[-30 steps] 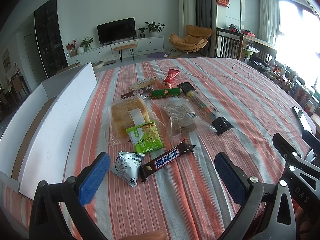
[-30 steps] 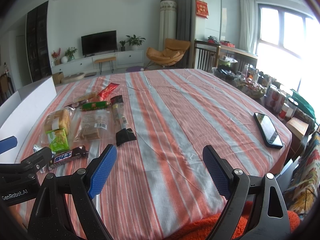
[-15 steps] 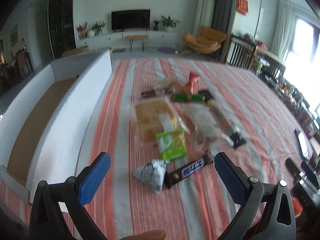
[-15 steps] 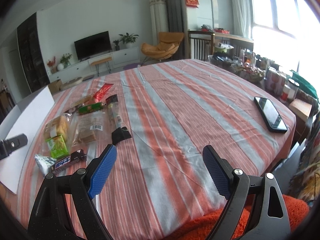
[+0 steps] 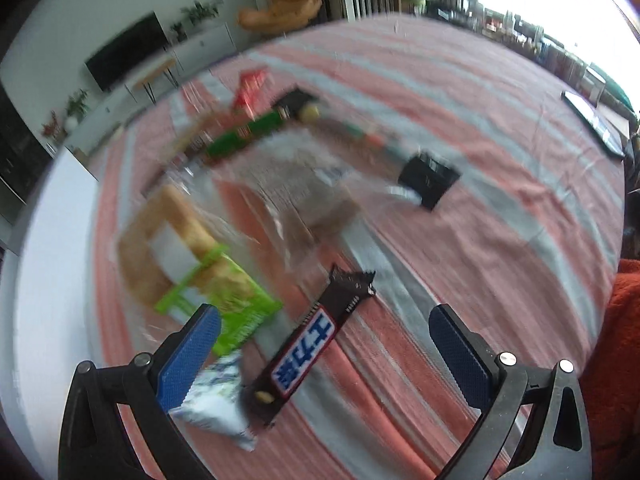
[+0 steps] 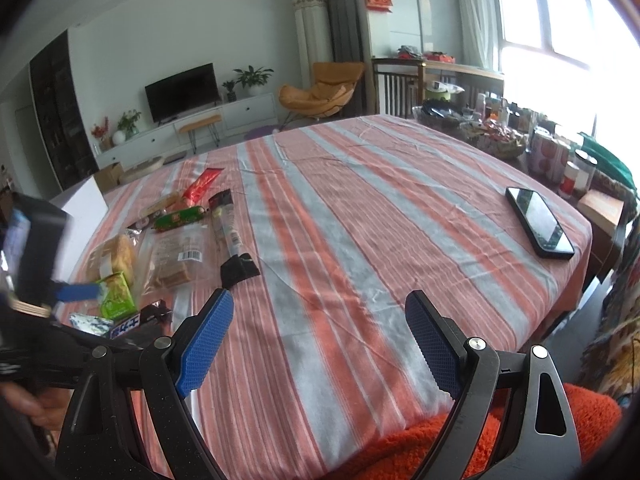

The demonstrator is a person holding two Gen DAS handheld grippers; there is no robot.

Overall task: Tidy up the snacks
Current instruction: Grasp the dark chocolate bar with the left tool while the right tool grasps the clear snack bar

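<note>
Several snacks lie in a cluster on the striped tablecloth. In the blurred left wrist view my left gripper stands open low over a dark chocolate bar, which lies between the fingers. A white-blue packet sits under the left finger, and a green packet and wrapped bread lie just beyond. My right gripper hangs open over bare cloth near the front edge, to the right of the snacks. The right wrist view also shows the left gripper above the chocolate bar.
A white cardboard box runs along the table's left side. A black phone lies near the right edge. More snacks, a green sausage, a red packet and a long dark stick pack, lie farther back. Orange fabric sits below the right gripper.
My left gripper has swung down and closer to the snacks, now straddling the chocolate bar; its view is blurred. The right gripper has barely moved and stays open.
</note>
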